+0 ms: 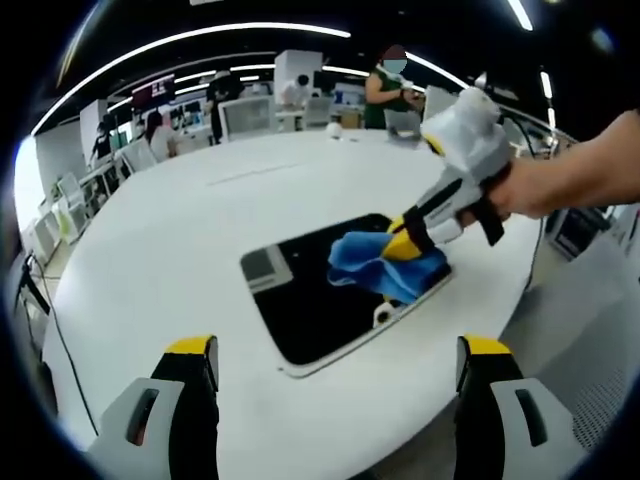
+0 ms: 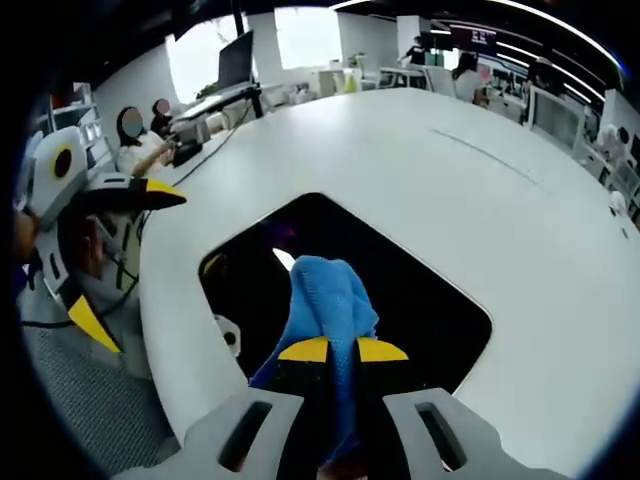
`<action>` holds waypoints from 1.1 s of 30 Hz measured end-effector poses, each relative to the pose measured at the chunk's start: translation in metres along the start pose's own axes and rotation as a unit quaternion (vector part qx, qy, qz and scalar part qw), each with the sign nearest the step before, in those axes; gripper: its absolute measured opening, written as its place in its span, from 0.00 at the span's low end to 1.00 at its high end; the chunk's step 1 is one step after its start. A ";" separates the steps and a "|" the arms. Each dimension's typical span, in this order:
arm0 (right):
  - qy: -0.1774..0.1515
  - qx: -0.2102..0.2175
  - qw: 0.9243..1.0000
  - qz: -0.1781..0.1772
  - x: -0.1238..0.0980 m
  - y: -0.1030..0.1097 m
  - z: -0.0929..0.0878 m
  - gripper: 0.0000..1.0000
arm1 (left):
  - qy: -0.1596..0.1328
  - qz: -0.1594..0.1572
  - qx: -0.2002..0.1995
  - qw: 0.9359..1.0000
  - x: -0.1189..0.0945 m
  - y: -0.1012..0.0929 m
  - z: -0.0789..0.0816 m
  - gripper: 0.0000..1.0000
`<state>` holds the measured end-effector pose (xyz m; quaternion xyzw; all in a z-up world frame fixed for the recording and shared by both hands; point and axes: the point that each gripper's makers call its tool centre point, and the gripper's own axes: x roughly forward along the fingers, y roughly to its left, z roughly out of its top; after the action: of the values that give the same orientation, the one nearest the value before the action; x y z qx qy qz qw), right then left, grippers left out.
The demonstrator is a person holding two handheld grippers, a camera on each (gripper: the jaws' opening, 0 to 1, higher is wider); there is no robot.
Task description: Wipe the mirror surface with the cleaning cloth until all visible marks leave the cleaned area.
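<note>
Yellow-tipped jaws of my left gripper [image 1: 338, 362] rise from the bottom of the left gripper view, standing wide apart with nothing between them, hovering over the near edge of the white table [image 1: 180, 230]. Beyond them, in the middle of the frame, lies the mirror [image 1: 310, 300], a dark rounded rectangle flat on the tabletop, reflecting a pale patch near its upper left corner. At the mirror's right end my right gripper [image 1: 408, 240] comes in from the upper right, held in my hand [image 1: 525, 190], its jaws clamped on the blue cleaning cloth [image 1: 385, 265], which is bunched and pressed against the glass. In the right gripper view the same pair of jaws [image 2: 342, 350] rises from the bottom centre, closed together on the cloth [image 2: 325, 295], whose folds spill forward over the dark mirror [image 2: 420, 300] in the lower middle of the frame (a thin bright streak of reflected light shows just left of the cloth). At the left edge of that frame my left gripper [image 2: 120, 250] appears beyond the table's rim [image 2: 160, 300], with its jaws apart. Farther back, in the upper part of both frames, desks, monitors [image 2: 236, 60] and several people [image 1: 385, 90] fill the open room.
</note>
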<state>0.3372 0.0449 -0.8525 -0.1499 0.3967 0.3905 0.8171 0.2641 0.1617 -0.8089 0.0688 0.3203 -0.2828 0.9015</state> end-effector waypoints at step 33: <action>-0.005 0.004 1.000 0.018 -0.015 0.031 -0.022 0.03 | 0.002 0.001 0.002 1.000 0.000 0.000 -0.001 0.99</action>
<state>0.2961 0.0450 -0.8527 -0.1376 0.3972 0.4044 0.8123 0.2634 0.1625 -0.8100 0.0715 0.3213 -0.2821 0.9012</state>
